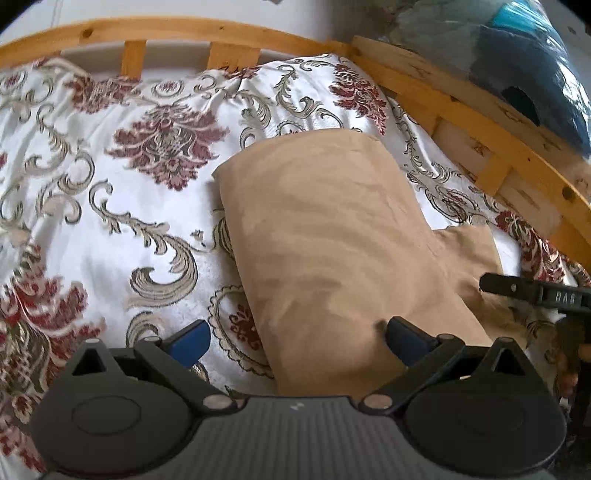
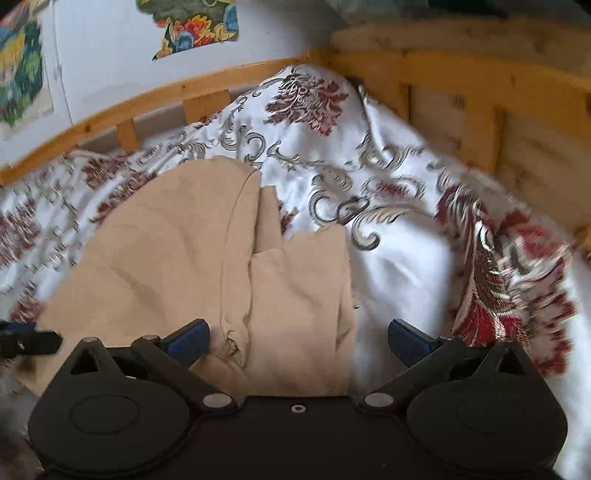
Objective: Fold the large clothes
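A tan garment (image 1: pixel 325 236) lies partly folded on a white bedspread with red and grey flowers (image 1: pixel 110 192). My left gripper (image 1: pixel 295 338) is open and hovers over the garment's near left edge, holding nothing. In the right wrist view the same tan garment (image 2: pixel 177 254) shows a folded flap and a loose panel on its right. My right gripper (image 2: pixel 299 338) is open over that near right part, holding nothing. The right gripper's black finger (image 1: pixel 517 286) shows at the right edge of the left wrist view.
A wooden bed rail (image 1: pixel 229 33) runs along the far side and a wooden headboard (image 2: pixel 480 103) along the right. A blue bundle (image 1: pixel 524 66) sits beyond the rail. Colourful pictures (image 2: pixel 192 26) hang on the wall.
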`<state>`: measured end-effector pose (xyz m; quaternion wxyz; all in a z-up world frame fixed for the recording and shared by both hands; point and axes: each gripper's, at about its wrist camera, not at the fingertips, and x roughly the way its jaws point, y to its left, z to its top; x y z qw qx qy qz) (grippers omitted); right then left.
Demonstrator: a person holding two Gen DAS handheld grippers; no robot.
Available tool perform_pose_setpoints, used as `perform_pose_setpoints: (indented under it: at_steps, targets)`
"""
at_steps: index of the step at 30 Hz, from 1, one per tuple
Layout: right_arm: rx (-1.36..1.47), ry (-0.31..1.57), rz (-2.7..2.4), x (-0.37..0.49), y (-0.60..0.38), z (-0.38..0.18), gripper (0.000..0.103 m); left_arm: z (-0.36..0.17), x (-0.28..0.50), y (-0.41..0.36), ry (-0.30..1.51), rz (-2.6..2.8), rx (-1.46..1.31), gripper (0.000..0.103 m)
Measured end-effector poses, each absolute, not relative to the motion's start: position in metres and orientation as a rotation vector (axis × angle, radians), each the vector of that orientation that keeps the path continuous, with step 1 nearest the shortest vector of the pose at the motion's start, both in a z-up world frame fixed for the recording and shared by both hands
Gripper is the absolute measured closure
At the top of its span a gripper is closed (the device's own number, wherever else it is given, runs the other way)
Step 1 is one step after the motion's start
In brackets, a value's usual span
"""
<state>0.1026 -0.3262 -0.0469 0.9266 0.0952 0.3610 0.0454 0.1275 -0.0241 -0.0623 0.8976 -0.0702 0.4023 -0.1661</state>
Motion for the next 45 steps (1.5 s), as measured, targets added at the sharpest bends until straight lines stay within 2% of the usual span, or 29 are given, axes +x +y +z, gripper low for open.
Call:
perform_pose_setpoints:
  at_steps: [9,15,23,45]
  targets:
    - [0.367,0.770,0.187,0.123,-0.335,-0.067,0.001,-0.062,0.131,-0.026,0.849,-0.349,-0.166,0.000]
    - [0.244,0.782,0.204,0.125,-0.317,-0.078,0.001,-0.051,0.152,-0.012,0.838,-0.388,-0.248,0.000]
    - [0.176,0.755,0.205,0.121,-0.309,-0.086,0.001,-0.069,0.169,-0.014,0.847,-0.401,-0.241,0.000]
    - [0.186,0.785,0.211,0.126,-0.312,-0.084,0.001,-0.073,0.167,-0.010,0.871,-0.402,-0.274,0.000]
